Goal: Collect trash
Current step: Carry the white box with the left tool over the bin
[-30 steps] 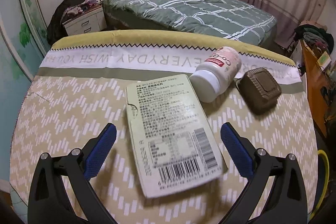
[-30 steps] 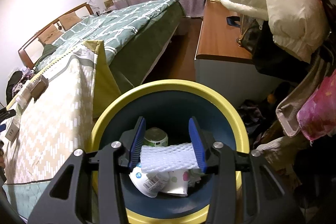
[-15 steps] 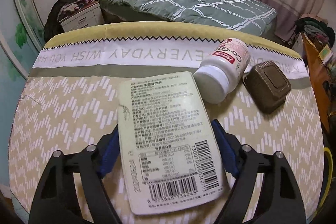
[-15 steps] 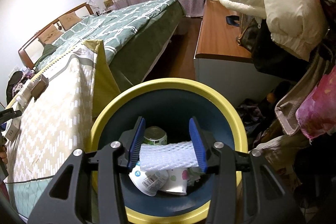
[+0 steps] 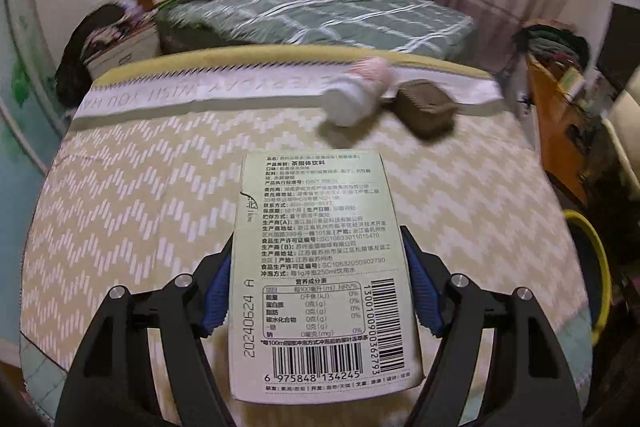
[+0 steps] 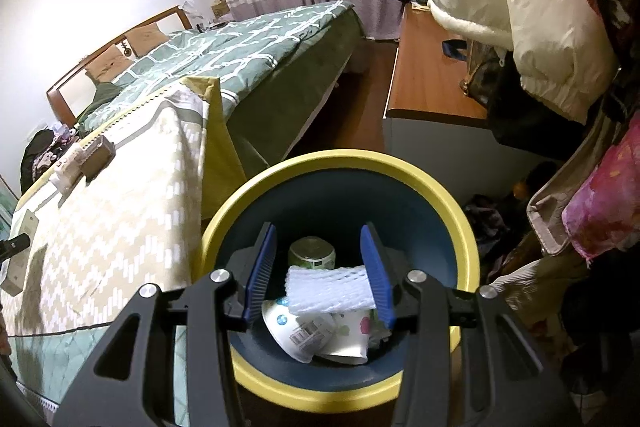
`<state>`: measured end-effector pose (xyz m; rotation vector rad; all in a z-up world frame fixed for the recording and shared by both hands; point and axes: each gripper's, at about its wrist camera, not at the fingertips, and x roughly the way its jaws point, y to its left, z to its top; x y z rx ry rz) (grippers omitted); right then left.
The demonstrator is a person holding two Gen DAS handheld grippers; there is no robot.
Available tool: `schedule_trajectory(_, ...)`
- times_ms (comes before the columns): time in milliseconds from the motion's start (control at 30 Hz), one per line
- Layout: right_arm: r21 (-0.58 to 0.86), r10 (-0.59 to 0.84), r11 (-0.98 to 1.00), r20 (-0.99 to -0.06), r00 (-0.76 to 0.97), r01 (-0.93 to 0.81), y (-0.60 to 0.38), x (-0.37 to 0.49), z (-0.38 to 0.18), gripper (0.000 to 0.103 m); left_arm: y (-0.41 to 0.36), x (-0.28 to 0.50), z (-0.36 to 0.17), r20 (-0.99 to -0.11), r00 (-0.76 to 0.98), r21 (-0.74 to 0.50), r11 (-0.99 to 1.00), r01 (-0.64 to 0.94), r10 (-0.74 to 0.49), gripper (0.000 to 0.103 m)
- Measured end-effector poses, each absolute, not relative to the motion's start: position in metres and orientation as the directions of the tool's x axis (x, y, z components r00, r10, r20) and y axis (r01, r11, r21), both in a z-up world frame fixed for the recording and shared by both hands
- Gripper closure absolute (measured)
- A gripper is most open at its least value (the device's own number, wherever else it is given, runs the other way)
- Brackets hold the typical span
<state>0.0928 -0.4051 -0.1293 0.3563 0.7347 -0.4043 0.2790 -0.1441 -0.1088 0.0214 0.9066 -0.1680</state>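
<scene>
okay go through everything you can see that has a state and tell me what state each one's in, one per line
left gripper: jaws have just been closing, now shut on the box
box: gripped, lifted off the cloth
right gripper: shut on the foam net, over the bin
foam net: held
bin: open, trash inside
white bottle: lying on its side
brown container: lid on

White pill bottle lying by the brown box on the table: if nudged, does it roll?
The white pill bottle lies on its side, so it would probably roll. The brown box close beside it may block one direction. The patterned tablecloth might slow it.
</scene>
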Motion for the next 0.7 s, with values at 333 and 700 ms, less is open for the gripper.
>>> schedule_trajectory(333,0.158,-0.265,0.858,-0.679,0.684,0.489,-0.408,0.059,-0.116,0.061,-0.241,0.221,-0.076,-0.751,0.582,-0.053,0.906,0.419,-0.313,0.031)
schedule_trajectory(700,0.133,-0.328,0.827,-0.674,0.662,0.546,-0.429,0.006,-0.113,0.060,-0.380,0.186,-0.075,-0.766,0.464,-0.054,0.763,0.644,-0.445,0.031)
